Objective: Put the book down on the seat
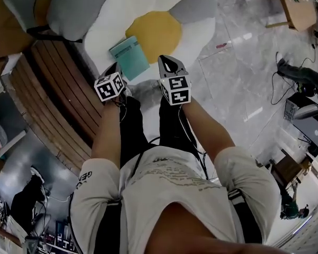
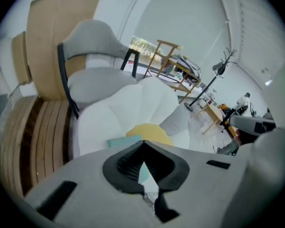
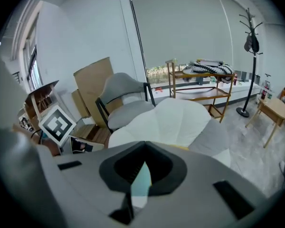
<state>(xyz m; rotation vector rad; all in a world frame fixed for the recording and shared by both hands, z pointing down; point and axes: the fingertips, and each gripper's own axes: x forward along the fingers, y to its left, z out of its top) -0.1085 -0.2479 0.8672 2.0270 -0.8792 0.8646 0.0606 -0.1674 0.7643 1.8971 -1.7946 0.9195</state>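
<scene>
A teal book [image 1: 129,57] lies flat on the white flower-shaped seat cushion [image 1: 148,4], just left of its yellow centre [image 1: 155,33]. Nothing is holding it. My left gripper [image 1: 115,66] hovers at the book's near edge, its jaws together and empty. Beside it, my right gripper [image 1: 166,61] is also shut and empty, just right of the book. In the left gripper view the book [image 2: 123,141] shows past the closed left gripper [image 2: 143,145]. In the right gripper view a teal sliver [image 3: 142,182] shows through the slot under the closed right gripper [image 3: 145,148].
A grey chair [image 1: 69,4] stands behind the cushion, and a curved slatted wooden platform [image 1: 47,89] runs along the left. A small wooden table [image 1: 299,7] and cables and equipment [image 1: 302,78] are on the marble floor to the right. A coat stand [image 3: 249,42] and wooden shelf [image 3: 199,87] stand by the window.
</scene>
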